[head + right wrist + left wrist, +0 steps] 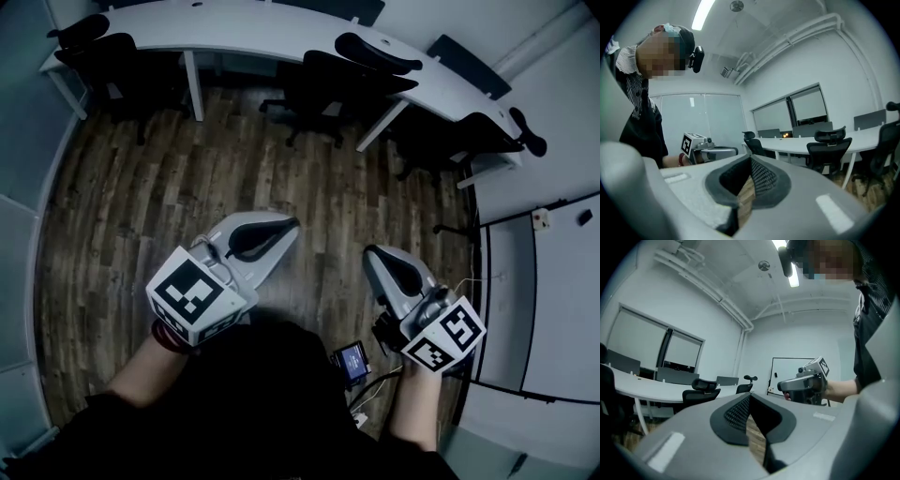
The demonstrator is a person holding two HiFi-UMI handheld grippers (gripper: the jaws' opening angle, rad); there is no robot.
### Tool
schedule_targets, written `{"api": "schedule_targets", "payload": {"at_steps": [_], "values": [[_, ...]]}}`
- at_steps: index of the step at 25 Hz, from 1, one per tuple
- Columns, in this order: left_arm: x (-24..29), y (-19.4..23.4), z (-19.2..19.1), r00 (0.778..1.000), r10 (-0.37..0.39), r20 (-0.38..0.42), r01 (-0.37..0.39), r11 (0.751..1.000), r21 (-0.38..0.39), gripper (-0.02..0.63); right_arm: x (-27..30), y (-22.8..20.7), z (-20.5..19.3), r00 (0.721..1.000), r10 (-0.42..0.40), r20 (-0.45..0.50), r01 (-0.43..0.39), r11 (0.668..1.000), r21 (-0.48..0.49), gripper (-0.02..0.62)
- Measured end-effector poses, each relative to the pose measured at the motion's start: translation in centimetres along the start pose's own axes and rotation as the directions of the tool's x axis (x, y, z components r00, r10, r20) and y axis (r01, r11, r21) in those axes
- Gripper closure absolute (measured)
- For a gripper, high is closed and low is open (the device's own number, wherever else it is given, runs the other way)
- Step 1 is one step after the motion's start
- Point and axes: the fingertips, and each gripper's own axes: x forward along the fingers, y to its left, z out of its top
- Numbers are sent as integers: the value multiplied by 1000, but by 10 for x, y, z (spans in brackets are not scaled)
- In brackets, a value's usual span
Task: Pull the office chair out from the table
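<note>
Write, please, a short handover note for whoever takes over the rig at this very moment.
Grippers: the left gripper and right gripper are both shut and empty, held over the wood floor, well short of the furniture.
Things: the office chairs are at the curved white table: the middle chair roughly ahead, the left chair and the right chair to the sides.
Done: nothing; no chair is touched.
Left: go to a chair (probably the middle one), open a gripper, grip the chair, pull it out.
</note>
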Motion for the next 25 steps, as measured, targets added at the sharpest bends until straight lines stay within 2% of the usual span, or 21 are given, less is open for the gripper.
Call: {"api": "schedule_targets", "payload": {"at_steps": [5, 8, 11, 15, 25], "values": [[-5, 27, 3, 1000, 25, 11, -24, 999, -45, 606, 18, -9, 4, 1000, -14, -20, 14, 1000, -8, 595], [7, 26, 0, 1000, -10, -11, 9, 999, -32, 606, 14, -24, 6, 998, -50, -24, 49, 999, -11, 595], [24, 28, 3, 999, -34, -17, 34, 999, -12, 606, 8, -46, 10, 997, -77, 9, 77, 996, 38, 595], [41, 38, 6, 999, -37, -29, 36, 999, -8, 606, 9, -75, 16, 994, -112, 14, 112, 993, 39, 595], [110, 71, 17, 999, -8, -45, 8, 1000, 5, 606, 27, -147, 37, 997, -77, 25, 76, 996, 35, 595]]}}
